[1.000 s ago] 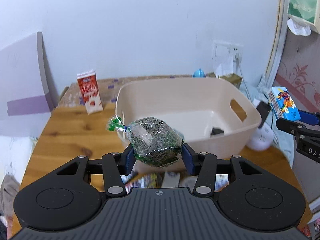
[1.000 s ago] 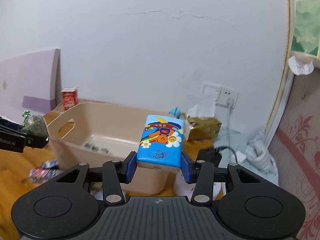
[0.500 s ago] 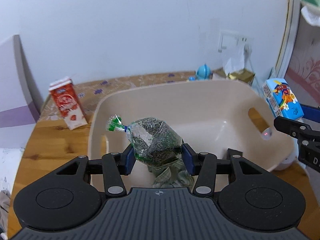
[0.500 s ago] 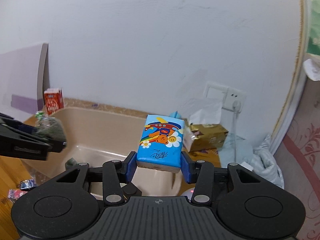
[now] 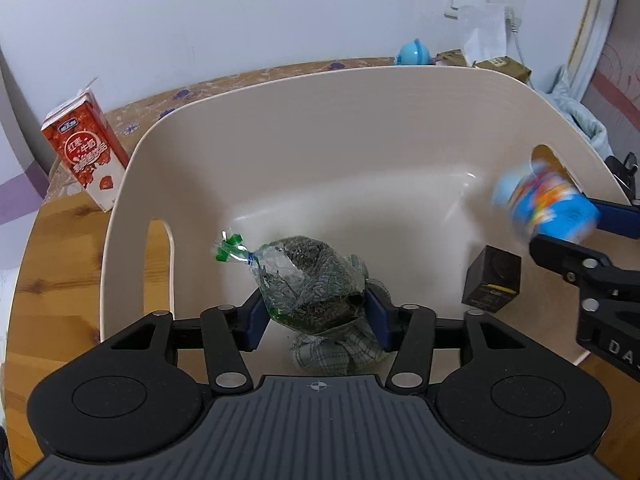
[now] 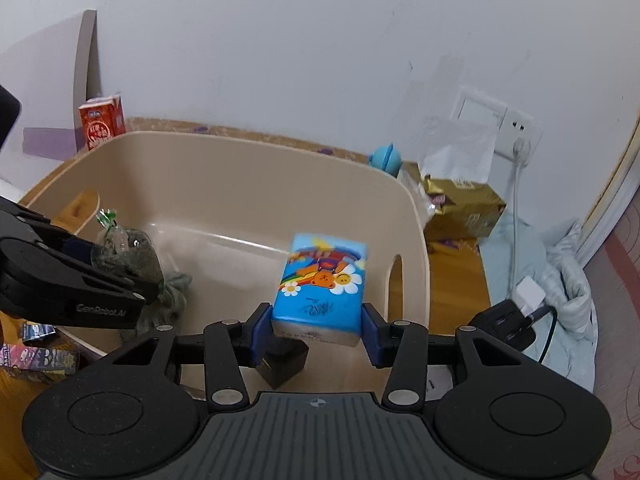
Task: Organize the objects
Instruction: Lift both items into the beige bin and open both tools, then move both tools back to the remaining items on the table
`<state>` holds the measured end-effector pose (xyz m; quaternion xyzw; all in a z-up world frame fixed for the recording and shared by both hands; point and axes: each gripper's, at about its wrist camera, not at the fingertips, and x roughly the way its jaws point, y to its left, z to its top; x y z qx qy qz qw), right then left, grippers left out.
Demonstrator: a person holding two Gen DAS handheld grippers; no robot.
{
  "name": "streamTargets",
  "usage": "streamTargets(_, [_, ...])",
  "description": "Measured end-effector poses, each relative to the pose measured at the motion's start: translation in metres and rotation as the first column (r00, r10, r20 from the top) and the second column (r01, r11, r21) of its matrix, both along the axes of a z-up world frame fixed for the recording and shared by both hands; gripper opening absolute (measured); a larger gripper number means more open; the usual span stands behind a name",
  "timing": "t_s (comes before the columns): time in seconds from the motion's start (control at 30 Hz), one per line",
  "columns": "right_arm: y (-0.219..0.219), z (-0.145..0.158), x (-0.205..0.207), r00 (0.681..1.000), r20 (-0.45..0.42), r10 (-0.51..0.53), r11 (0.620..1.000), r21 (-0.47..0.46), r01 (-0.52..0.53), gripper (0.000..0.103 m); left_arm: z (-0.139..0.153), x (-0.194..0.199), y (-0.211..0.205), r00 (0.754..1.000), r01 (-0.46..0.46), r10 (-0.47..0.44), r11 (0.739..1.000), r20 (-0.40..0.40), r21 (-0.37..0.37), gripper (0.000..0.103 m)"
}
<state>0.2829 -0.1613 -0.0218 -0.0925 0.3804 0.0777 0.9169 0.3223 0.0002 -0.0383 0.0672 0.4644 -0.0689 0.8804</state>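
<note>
My left gripper [image 5: 314, 316] is shut on a clear bag of dark seeds [image 5: 308, 284] with a green tie, held inside the beige bin [image 5: 320, 92] above a checked cloth [image 5: 336, 354]. My right gripper [image 6: 316, 330] is shut on a blue tissue pack with a bear print [image 6: 320, 280], held over the bin's right side [image 6: 416, 216]. The pack shows blurred in the left wrist view [image 5: 544, 204]. The left gripper and bag show in the right wrist view [image 6: 124, 256]. A small black box [image 5: 492, 280] stands on the bin floor.
A red milk carton [image 5: 84, 152] stands left of the bin on the wooden table [image 5: 60, 264]. A blue toy [image 6: 386, 158], a gold tissue box [image 6: 460, 208], a wall socket with cable [image 6: 516, 132] and a black plug [image 6: 508, 324] are to the right. Snack packets [image 6: 36, 356] lie front left.
Both grippers have moved forward and down into the bin, each still holding its item. The bin now fills both views.
</note>
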Motion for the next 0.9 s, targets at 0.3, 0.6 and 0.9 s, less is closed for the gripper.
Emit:
streamTargets(0.3, [-0.009, 0.021, -0.027, 0.996, 0.081, -0.029, 0.998, 0.055, 0.025, 0.088, 0.030, -0.024, 0.006, 0.993, 0.008, -0.005, 1.000, 0.118, -0.022, 0.082])
streamTargets(0.6, [-0.018, 0.041, -0.074, 0.989, 0.137, -0.050, 0.993, 0.116, 0.034, 0.103, 0.060, -0.072, 0.028, 0.980, -0.016, 0.020, 1.000, 0.200, -0.023, 0.088])
streamTargets(0.9, [-0.017, 0.024, -0.106, 0.995, 0.094, -0.042, 0.994, 0.101, 0.032, 0.103, 0.057, -0.113, 0.058, 0.976, -0.018, 0.017, 1.000, 0.217, 0.004, 0.090])
